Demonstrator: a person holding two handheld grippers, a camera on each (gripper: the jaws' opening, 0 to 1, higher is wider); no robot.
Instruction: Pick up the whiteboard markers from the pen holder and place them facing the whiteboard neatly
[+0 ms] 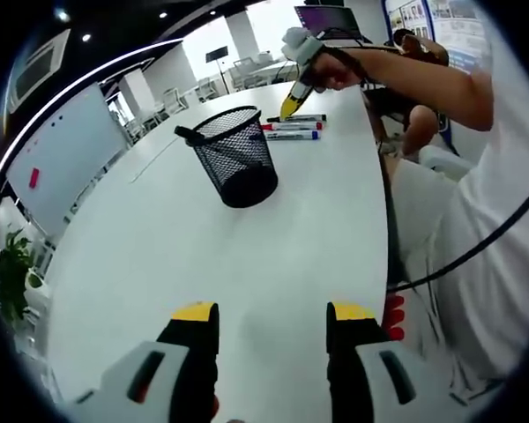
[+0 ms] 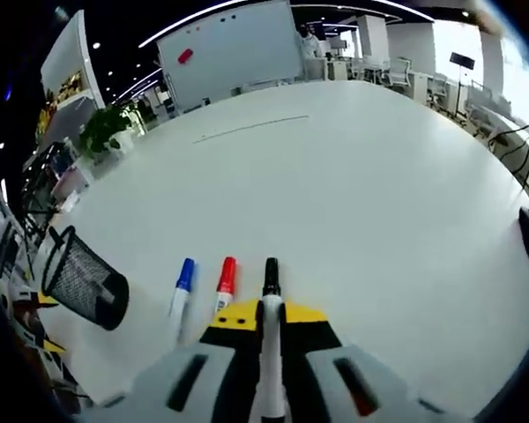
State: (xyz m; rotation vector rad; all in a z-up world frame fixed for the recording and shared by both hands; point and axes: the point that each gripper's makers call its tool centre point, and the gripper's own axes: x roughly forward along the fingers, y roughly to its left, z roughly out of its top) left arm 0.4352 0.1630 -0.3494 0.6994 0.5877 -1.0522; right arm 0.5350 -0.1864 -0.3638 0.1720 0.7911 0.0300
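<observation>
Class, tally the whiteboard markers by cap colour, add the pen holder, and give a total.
Blue-capped marker: 1
Red-capped marker: 1
Black-capped marker, in the right gripper: 1
Mesh pen holder: 1
Total: 4

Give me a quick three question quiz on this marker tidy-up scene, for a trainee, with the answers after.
1. True or false: the right gripper is shut on the black-capped marker.
2. How many markers lie on the white table in the right gripper view, counting the held one?
3. Which cap colour sits between the others: A blue, B red, C black?

Key: 1 true. 2 three: blue-capped marker, red-capped marker, black-capped. 3 B. The mesh pen holder stands nearby; the left gripper is open.
</observation>
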